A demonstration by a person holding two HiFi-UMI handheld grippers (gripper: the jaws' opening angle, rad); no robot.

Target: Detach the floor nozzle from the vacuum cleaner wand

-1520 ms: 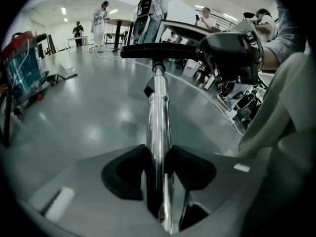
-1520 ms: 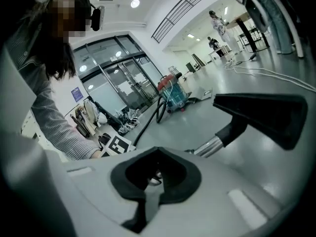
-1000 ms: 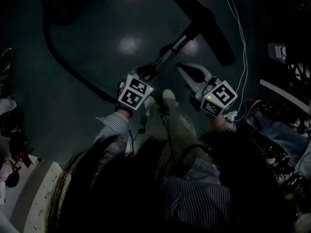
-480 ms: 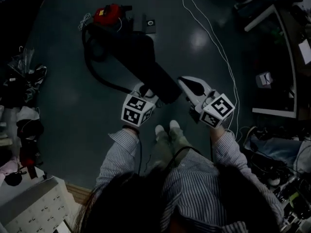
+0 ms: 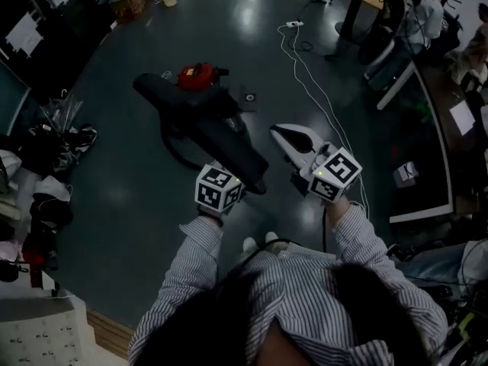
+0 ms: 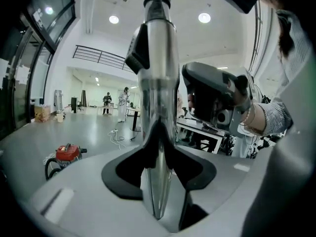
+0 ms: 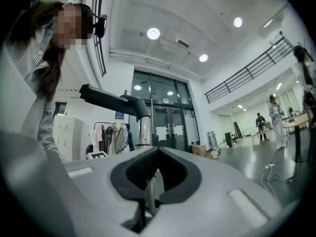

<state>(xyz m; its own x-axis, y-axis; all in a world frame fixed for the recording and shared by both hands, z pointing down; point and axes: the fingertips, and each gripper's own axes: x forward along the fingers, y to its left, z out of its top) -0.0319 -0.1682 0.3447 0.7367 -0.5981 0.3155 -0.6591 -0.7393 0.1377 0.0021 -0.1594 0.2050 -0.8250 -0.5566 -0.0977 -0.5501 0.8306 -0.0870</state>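
left gripper [image 6: 158, 181]: jaws clamp my one shiny silver wand [image 6: 157, 98]
right gripper [image 7: 148, 194]: jaws closed, empty
floor nozzle [image 5: 232, 151]: one, long, black

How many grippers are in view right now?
2. The left gripper is at the head view's lower centre, clamped on the wand. The right gripper is just to its right, shut and empty.
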